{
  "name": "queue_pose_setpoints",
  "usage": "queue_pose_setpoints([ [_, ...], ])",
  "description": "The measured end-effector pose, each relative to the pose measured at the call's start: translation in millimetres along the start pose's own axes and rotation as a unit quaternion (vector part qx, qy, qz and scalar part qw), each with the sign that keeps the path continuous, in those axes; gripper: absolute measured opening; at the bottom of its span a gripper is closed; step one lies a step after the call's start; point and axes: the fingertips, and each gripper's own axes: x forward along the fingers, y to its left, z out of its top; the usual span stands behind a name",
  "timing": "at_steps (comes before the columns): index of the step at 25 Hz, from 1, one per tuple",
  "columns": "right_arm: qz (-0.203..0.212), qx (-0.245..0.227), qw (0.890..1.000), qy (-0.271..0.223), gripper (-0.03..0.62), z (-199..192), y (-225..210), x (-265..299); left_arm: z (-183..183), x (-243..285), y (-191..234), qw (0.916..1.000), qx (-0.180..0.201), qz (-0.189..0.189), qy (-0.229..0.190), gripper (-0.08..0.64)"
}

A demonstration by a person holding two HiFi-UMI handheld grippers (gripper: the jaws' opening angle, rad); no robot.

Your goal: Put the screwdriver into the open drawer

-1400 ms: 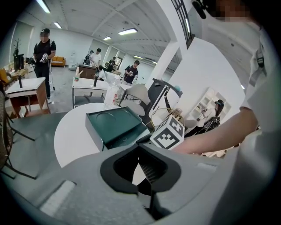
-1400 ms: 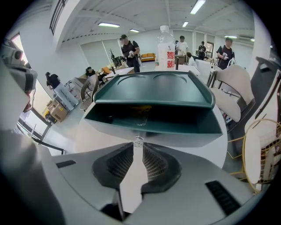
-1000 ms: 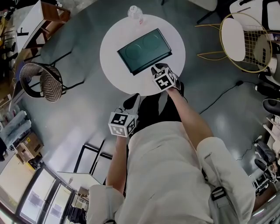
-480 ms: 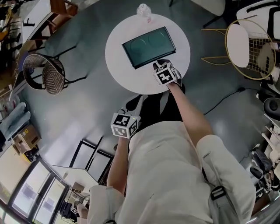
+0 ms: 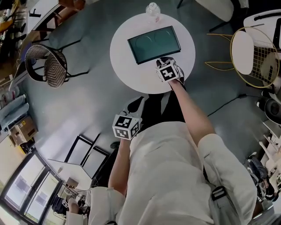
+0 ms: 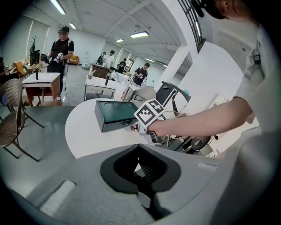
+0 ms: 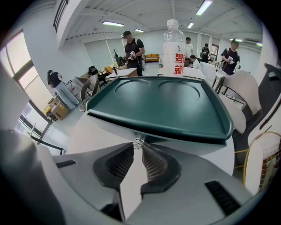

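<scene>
**A:** How does the drawer unit look to us?

**B:** We see a dark green box (image 5: 153,44), low and rectangular. It has a raised rim and two shallow round hollows in its top. A small silvery knob (image 7: 138,142) sticks out of its near face. We cannot make out the screwdriver in any view.

**A:** And our grippers?

**B:** Our right gripper (image 7: 138,147) has its tips pinched on that knob, hard against the box's near edge. Our left gripper (image 5: 136,102) has its jaws pressed together with nothing between them. It hangs off the table on our side, above the floor (image 5: 83,110).

**A:** What room do we have?

**B:** The box sits on the far half of the round white table (image 5: 125,61). Bare tabletop lies to its left and along the near rim. A bottle (image 5: 153,9) stands at the far rim, just behind the box. The wire chair (image 5: 257,57) stands to the table's right, and the wicker chair (image 5: 48,66) stands well apart on the left.
</scene>
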Motion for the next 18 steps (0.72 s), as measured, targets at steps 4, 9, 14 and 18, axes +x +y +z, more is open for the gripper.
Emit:
queue_pose_setpoints([
  [4,-0.004,0.007,1.000,0.003,0.069,7.0,-2.6,2.7,-0.8,-0.8,2.9,1.0000,-0.003,0.003,-0.001,0.012],
  [9,-0.006,0.000,1.000,-0.001,0.089,5.9,-1.0,0.2,1.6,-2.0,2.9,0.9999,-0.002,0.008,-0.008,0.012],
  [14,0.000,-0.006,1.000,0.004,0.107,-11.5,-0.8,-10.0,6.9,-2.7,-3.5,0.9997,-0.003,0.018,-0.019,0.012],
  [18,0.004,-0.010,1.000,0.005,0.067,-27.7,-9.8,-21.3,16.9,0.5,-14.9,0.9989,-0.001,0.027,-0.038,0.012],
])
